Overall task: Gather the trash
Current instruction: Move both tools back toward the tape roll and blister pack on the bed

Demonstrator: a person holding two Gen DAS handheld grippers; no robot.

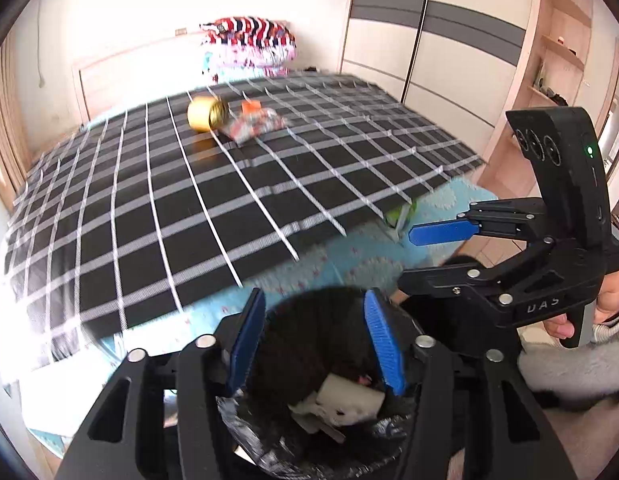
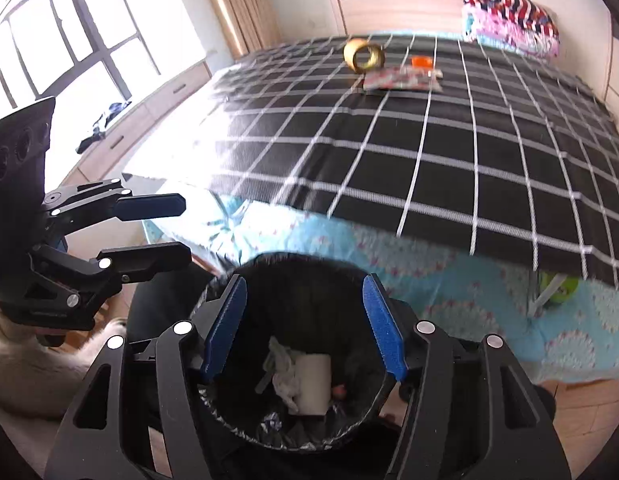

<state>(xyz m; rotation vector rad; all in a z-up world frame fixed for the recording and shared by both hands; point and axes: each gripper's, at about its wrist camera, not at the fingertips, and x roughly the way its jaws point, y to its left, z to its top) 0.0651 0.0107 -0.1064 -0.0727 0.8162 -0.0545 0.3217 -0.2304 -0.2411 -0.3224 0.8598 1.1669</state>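
Observation:
A black-lined trash bin (image 1: 245, 432) (image 2: 225, 412) stands on the floor at the foot of the bed, with white paper trash (image 1: 349, 398) (image 2: 309, 384) inside. My left gripper (image 1: 315, 340) is open and empty over the bin. My right gripper (image 2: 305, 330) is open and empty over it too; it also shows in the left wrist view (image 1: 413, 258). The left gripper shows at the left of the right wrist view (image 2: 185, 232). On the bed lie a gold tape roll (image 1: 207, 114) (image 2: 363, 55), a printed wrapper (image 1: 253, 126) (image 2: 403, 79) and a small orange item (image 1: 250, 106) (image 2: 422, 61).
The bed has a black checked cover (image 1: 189, 208) (image 2: 429, 152) over a blue sheet (image 2: 429, 276). Patterned pillows (image 1: 249, 46) (image 2: 509, 16) lie at the head. A wardrobe (image 1: 449, 40) stands to the right, a window and low cabinet (image 2: 121, 132) to the left. A green object (image 2: 559, 290) sits under the cover's edge.

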